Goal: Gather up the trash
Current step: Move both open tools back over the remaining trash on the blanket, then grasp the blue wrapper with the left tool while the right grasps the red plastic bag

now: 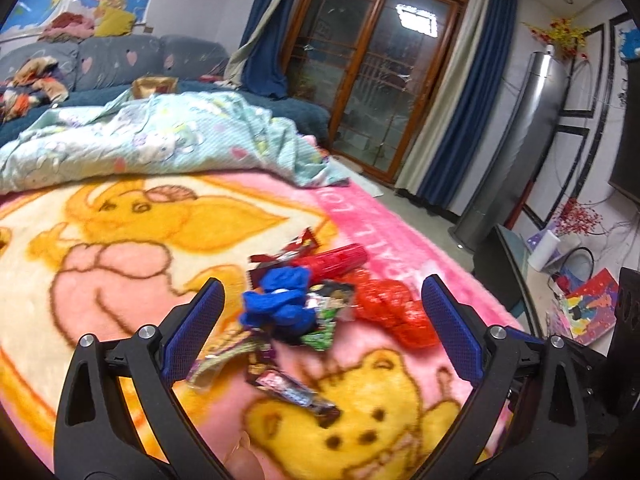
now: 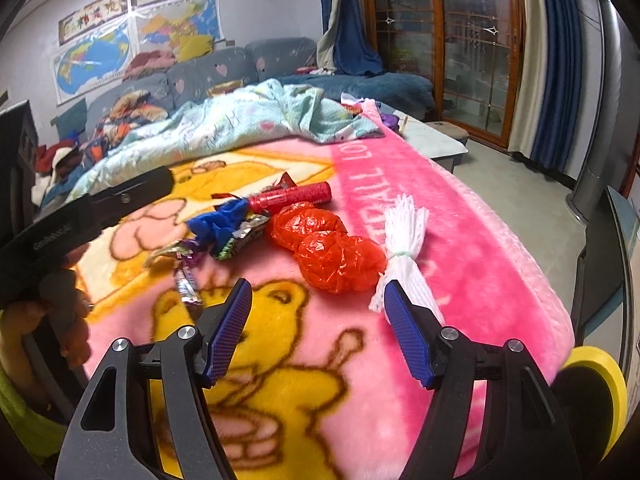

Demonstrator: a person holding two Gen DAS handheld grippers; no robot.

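Both the left gripper [image 1: 322, 300] and the right gripper [image 2: 318, 312] hover wide and empty over the trash pile on the pink blanket [image 2: 460, 216], approaching, so next one must close on the red bag [image 2: 328, 248] at the pile's near edge.

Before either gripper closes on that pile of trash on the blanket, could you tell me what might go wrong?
1. The blue crumpled piece overlaps the wrappers, so one grab may drag or scatter the others.
2. The pink blanket is plush; open fingers could snag it.
3. The red tube might roll if nudged.
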